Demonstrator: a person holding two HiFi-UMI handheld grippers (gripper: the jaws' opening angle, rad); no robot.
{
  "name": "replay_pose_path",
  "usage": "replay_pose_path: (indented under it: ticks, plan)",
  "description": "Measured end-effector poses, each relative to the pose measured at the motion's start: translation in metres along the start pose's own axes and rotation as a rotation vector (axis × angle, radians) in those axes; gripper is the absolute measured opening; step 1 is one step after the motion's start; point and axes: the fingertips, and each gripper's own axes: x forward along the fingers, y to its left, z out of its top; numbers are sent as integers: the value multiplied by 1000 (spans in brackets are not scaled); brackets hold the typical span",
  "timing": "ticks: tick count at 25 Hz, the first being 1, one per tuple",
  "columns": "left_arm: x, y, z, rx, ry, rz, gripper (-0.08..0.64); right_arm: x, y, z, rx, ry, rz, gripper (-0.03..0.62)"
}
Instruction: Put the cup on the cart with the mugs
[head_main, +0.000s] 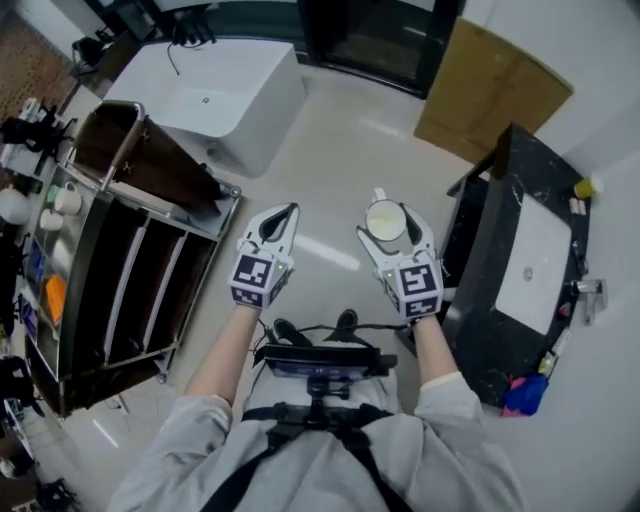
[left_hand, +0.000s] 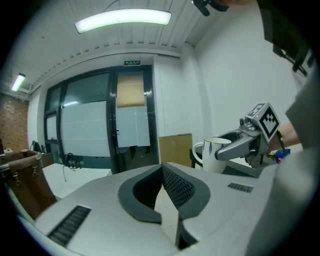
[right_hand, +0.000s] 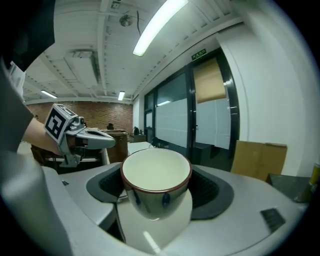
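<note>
A white cup (head_main: 385, 218) with a dark red rim and a handle sits between the jaws of my right gripper (head_main: 390, 232), which is shut on it, held over the floor. The right gripper view looks into its empty inside (right_hand: 156, 175), with the pads (right_hand: 212, 192) against its sides. The left gripper view shows the same cup (left_hand: 214, 152) held upright. My left gripper (head_main: 286, 214) hangs beside it, shut with nothing in it (left_hand: 162, 200). The cart (head_main: 90, 300) stands to the left, with white mugs (head_main: 62, 202) on its top shelf.
A black counter (head_main: 500, 330) with a white sink is close on the right. A white tub-like unit (head_main: 225, 95) is ahead on the left, and a cardboard sheet (head_main: 490, 85) leans on the far wall by dark glass doors (left_hand: 100, 125).
</note>
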Motion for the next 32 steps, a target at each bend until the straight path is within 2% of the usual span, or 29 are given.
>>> replay_pose_path:
  ticks: [3,6,16,21,25,32]
  plan:
    - [-42,43,-11,-29,10,112,0,35,45,10,-59,-22,112,397]
    - [-88,89,-27,-45,15,212,0,63,97,27,-69,1,200,397]
    - [-246,214,-78,-164,25,499,0,152,293,62,-159,5,507,397]
    - [-319,268,-99,-211,13,611,0,191,389,72,-191,-44,648,397]
    - [-366,305,-106,-222,14,691,0,208,461,94,-191,-28,744,397]
    - [-419,362,-112,-277,12,859,0,243,552,119,-265,15,987,397]
